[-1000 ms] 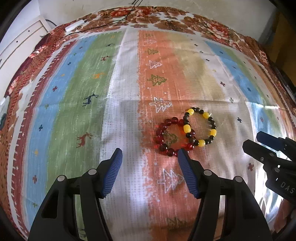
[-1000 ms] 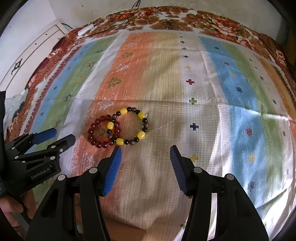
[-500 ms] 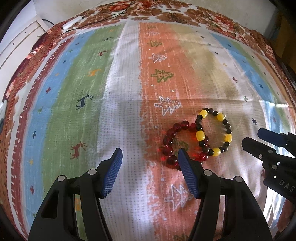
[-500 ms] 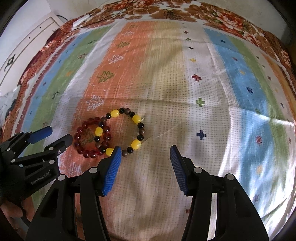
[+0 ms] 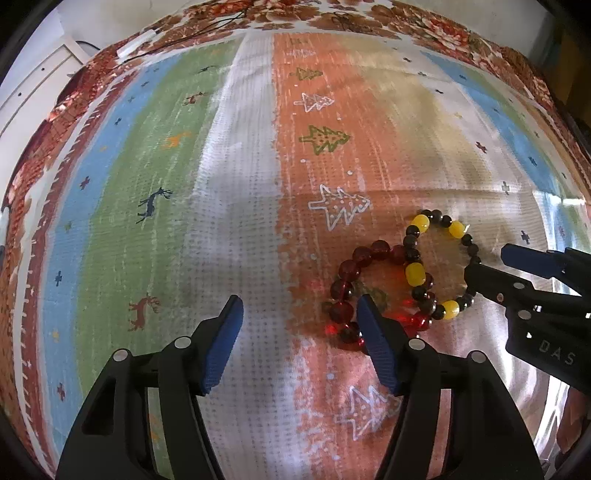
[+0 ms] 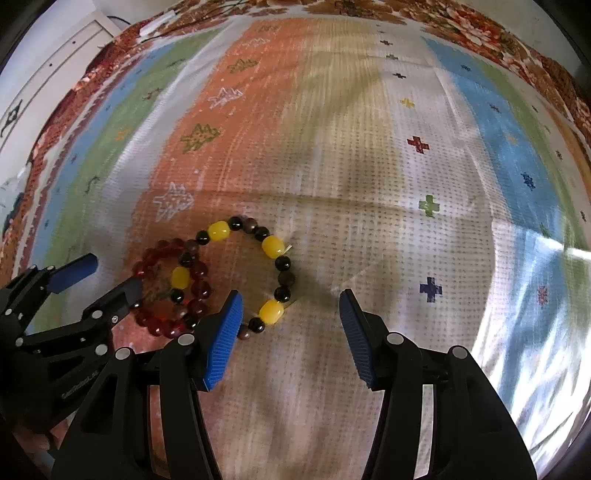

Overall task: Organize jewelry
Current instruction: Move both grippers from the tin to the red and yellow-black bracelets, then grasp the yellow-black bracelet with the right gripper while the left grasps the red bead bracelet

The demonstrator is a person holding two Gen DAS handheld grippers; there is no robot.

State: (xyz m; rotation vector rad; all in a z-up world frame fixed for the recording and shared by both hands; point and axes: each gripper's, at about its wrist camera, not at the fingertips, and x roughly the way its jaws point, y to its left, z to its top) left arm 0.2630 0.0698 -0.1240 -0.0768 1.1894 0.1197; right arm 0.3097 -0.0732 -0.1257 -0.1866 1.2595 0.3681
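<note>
Bracelets (image 5: 402,280) flat, overlapping side by side

We see a striped woven cloth (image 5: 236,229) in green, blue, white and orange bands, printed with small deer, trees and crosses. Its border is a brown floral pattern (image 6: 476,22). A white cabinet (image 5: 33,88) stands beyond its far-left edge.

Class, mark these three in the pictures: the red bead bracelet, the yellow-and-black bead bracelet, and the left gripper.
red bead bracelet (image 5: 349,268): left wrist view, a bead on its upper-left arc.
yellow-and-black bead bracelet (image 6: 272,246): right wrist view, an upper-right yellow bead.
left gripper (image 5: 297,345): left wrist view, midway between its fingertips.
</note>
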